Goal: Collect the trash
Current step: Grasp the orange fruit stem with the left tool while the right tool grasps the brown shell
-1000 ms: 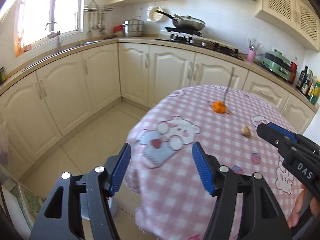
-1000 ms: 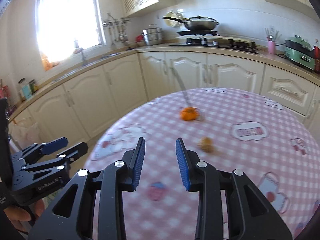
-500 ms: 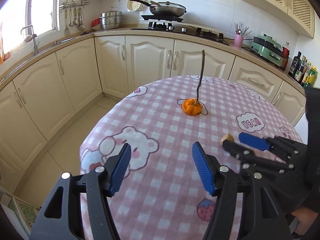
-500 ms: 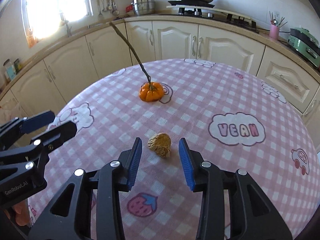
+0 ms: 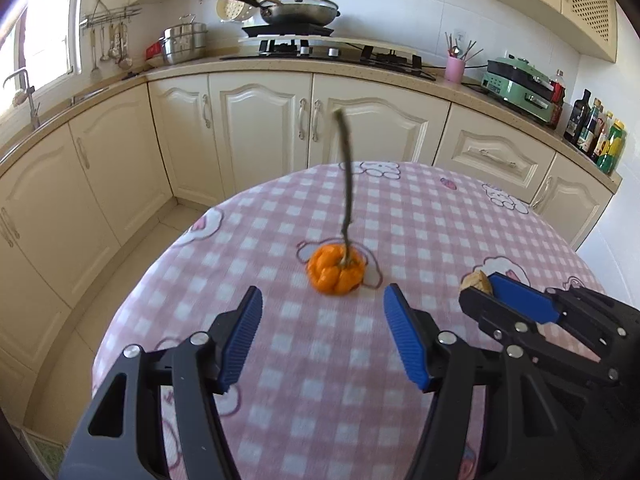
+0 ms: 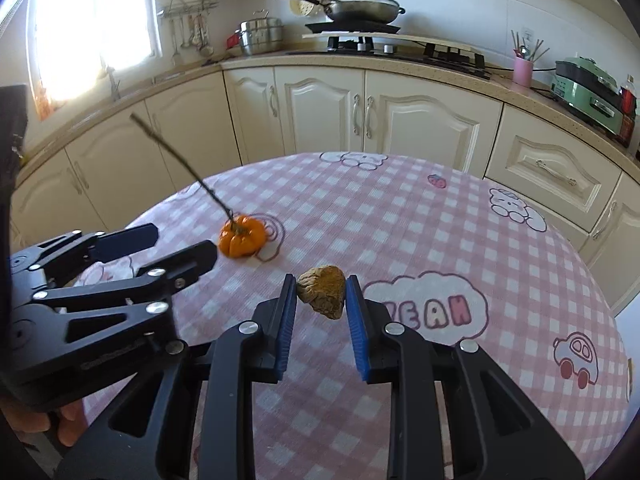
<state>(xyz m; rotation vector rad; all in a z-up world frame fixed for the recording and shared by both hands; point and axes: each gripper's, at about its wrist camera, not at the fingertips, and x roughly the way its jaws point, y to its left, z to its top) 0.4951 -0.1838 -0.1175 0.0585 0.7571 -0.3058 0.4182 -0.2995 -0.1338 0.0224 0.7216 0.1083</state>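
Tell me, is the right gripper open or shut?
Shut: the right gripper has just closed, and both blue pads press the sides of the brown lump.

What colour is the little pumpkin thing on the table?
The little pumpkin is orange, with a thin brownish stem. The left wrist view shows it best.

Round table (image 6: 460, 240) in pink checked cloth — orange pumpkin (image 6: 242, 236), brown lump (image 6: 323, 290).

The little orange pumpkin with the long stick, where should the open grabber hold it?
Probably around the pumpkin body, not the stalk: the stalk is thin, stands nearly upright and looks easy to slip. The body sits low on the tablecloth, right ahead of the open left gripper, so come straight forward, low, one pad either side.
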